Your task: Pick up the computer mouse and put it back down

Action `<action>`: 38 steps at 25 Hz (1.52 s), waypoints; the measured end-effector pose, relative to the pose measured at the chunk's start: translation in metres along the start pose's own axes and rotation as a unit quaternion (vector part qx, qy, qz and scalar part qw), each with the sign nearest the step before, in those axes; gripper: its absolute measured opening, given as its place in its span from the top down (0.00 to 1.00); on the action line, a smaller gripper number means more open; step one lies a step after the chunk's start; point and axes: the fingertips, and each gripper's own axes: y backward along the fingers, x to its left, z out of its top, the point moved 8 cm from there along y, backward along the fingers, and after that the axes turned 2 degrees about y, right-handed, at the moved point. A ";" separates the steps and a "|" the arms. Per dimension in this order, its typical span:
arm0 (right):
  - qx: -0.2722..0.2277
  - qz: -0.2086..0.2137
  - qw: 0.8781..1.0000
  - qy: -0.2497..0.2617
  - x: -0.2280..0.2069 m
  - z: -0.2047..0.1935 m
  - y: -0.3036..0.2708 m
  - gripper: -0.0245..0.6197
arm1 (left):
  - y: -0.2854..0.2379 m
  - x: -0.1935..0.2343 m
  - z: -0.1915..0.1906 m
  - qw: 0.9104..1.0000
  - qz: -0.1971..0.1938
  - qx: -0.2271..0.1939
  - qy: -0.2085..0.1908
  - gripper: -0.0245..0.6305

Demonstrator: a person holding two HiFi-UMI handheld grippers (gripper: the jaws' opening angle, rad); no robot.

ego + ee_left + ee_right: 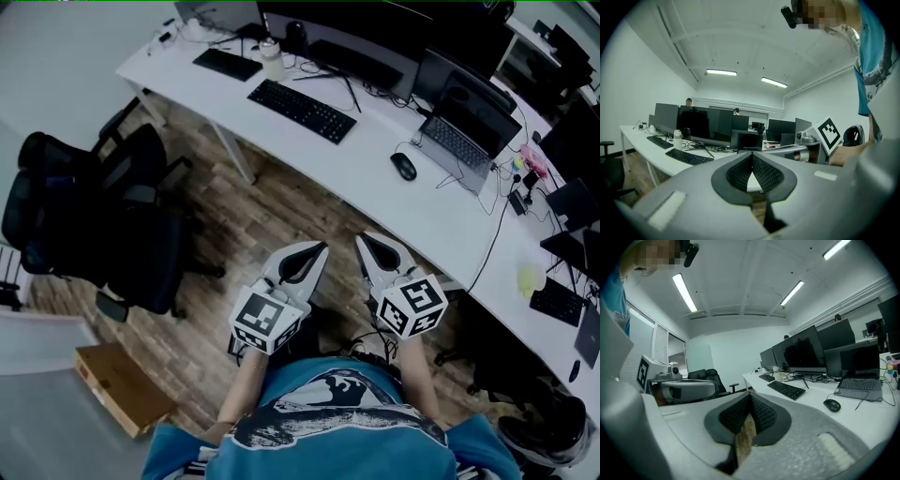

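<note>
I have the mouse point(403, 166) on the desk point(375, 183), between the keyboard point(302, 110) on its left and the laptop point(464, 136) on its right; left gripper point(317, 251) and right gripper point(366, 246) sit side by side before the desk, office chair point(103, 216) to their left

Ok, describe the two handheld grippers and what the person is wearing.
The left claw and right claw are light grey shells that taper to a point, lined with black ribbed pads. Behind them sit the left cube and right cube, white with black square markers. The person wears a blue shirt with a dark print.
</note>
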 end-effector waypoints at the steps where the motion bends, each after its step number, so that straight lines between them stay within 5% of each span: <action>1: 0.001 -0.003 1.000 -0.002 0.001 0.002 -0.012 0.96 | 0.000 0.013 0.004 1.000 -0.001 -0.002 0.001 0.93; 19: 0.019 -0.070 0.997 -0.018 0.008 0.012 -0.138 0.96 | -0.011 0.157 0.012 0.998 -0.067 0.009 0.011 0.93; 31: 0.040 -0.132 0.990 -0.038 0.000 -0.005 -0.119 0.96 | -0.034 0.164 -0.009 0.992 -0.116 0.029 0.042 0.93; 38: 0.041 -0.140 0.988 -0.042 -0.042 -0.002 -0.107 0.96 | -0.073 0.151 -0.012 0.990 -0.123 0.042 0.049 0.93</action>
